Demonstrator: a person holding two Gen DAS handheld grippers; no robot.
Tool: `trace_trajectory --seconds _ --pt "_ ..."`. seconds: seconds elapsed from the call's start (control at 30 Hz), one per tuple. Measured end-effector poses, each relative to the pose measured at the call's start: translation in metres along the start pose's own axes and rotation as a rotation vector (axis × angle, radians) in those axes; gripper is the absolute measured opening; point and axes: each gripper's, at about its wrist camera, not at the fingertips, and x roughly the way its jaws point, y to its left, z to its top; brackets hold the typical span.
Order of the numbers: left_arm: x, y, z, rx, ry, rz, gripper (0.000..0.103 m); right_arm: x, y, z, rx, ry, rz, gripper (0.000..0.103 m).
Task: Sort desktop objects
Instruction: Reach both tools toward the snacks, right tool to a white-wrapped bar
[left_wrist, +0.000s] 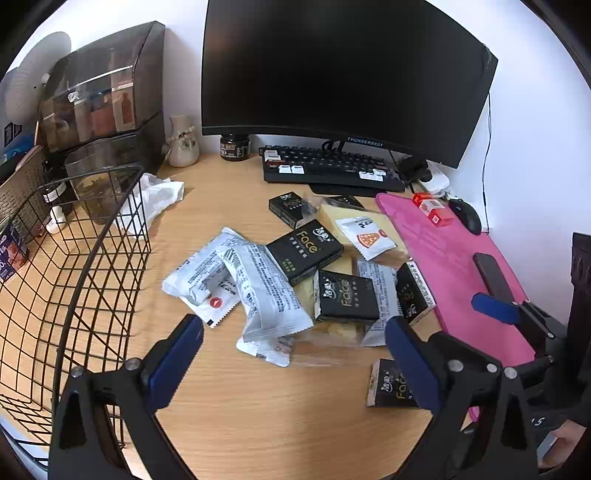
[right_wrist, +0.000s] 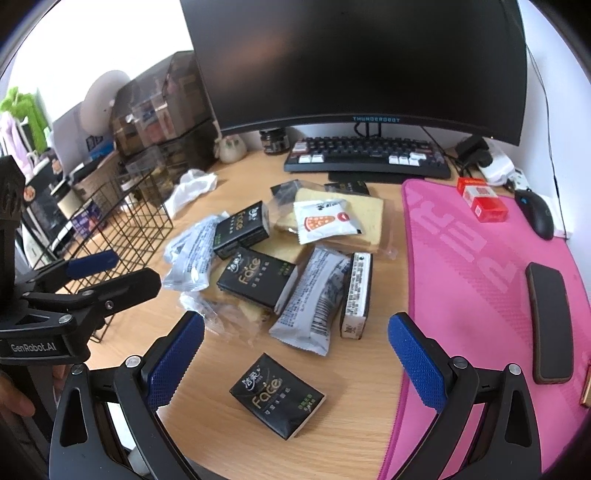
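Packets (left_wrist: 266, 284) in a loose heap mid-desk (left_wrist: 229, 398), both tongs above them. Left tongs (left_wrist: 295, 354) spread wide, nothing between; right tongs (right_wrist: 295, 354) same, over a lone black pack (right_wrist: 277, 395). Wire basket (left_wrist: 74, 258) left, pink mat (right_wrist: 480, 277) right, keyboard (left_wrist: 332, 166) behind.

Bread slices (right_wrist: 354, 212) beyond the open jaws lie partly buried under black packs (right_wrist: 255, 278) and silver wrappers (right_wrist: 314, 299). Wire basket (left_wrist: 74, 266), left of the jaws, is cropped by the frame edge; its contents stay unreadable.
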Motion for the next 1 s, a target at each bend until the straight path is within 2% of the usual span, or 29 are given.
trace_trajectory --seconds 0.47,0.53,0.63,0.87,0.97,1.0 --pt "0.005 0.002 -0.002 -0.006 0.017 0.010 0.099 0.003 -0.010 0.001 0.033 0.022 0.017 0.102" --pt "0.008 0.002 -0.003 -0.004 0.024 -0.003 0.093 0.005 -0.015 0.001 0.043 0.033 0.030 0.102" --pt "0.012 0.004 -0.004 -0.009 0.025 -0.029 0.092 0.006 -0.027 0.000 0.055 0.034 0.022 0.102" --pt "0.037 -0.001 -0.007 0.020 0.070 0.008 0.092 0.019 -0.052 -0.001 0.090 0.066 0.009 0.100" --pt "0.047 -0.001 -0.007 0.035 0.092 0.034 0.092 0.028 -0.051 0.002 0.071 0.075 0.008 0.080" --pt "0.048 0.000 -0.007 0.034 0.093 0.039 0.092 0.035 -0.047 0.003 0.047 0.092 0.008 0.070"
